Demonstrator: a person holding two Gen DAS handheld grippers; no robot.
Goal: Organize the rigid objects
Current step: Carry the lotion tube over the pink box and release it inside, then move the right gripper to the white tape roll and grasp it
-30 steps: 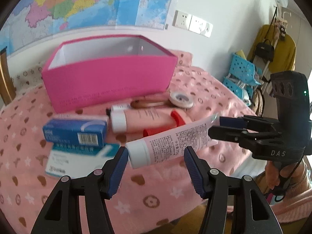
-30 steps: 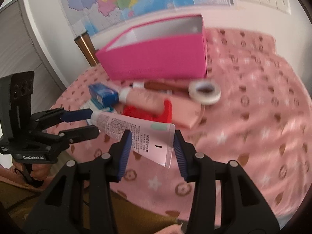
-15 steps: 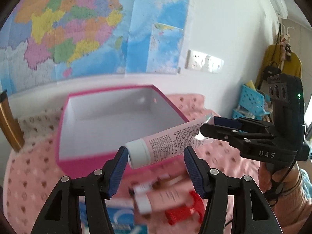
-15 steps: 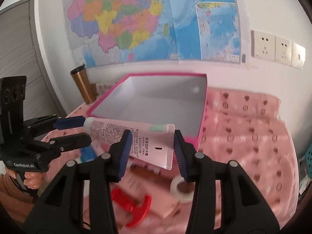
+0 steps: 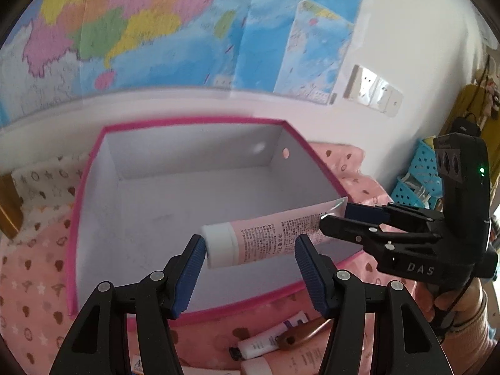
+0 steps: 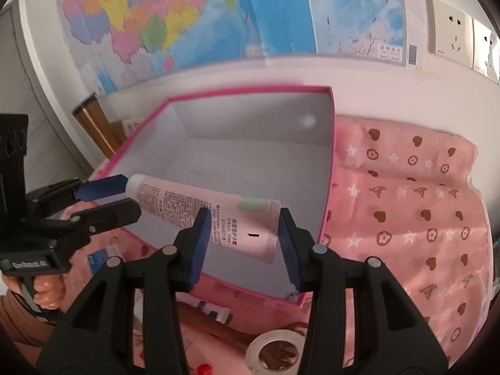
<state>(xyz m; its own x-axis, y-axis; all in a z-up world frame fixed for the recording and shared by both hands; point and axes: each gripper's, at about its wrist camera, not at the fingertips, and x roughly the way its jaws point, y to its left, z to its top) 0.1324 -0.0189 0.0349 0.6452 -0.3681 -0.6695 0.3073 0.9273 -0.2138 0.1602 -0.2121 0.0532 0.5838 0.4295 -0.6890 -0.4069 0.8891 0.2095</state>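
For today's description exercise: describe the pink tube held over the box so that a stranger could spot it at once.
Find the big pink box with the white inside, below the wall map. Above its open top, the pink tube hangs level between the two grippers' blue fingers. Unlike the tubes lying on the cloth, it is in the air, white cap leftward.

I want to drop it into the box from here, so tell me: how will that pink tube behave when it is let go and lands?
The pink tube spans both grippers without visible sagging, so it probably stays fairly stiff. Its round white cap and body suggest it may roll on the bare floor of the pink box. The flat crimped end should limit that.
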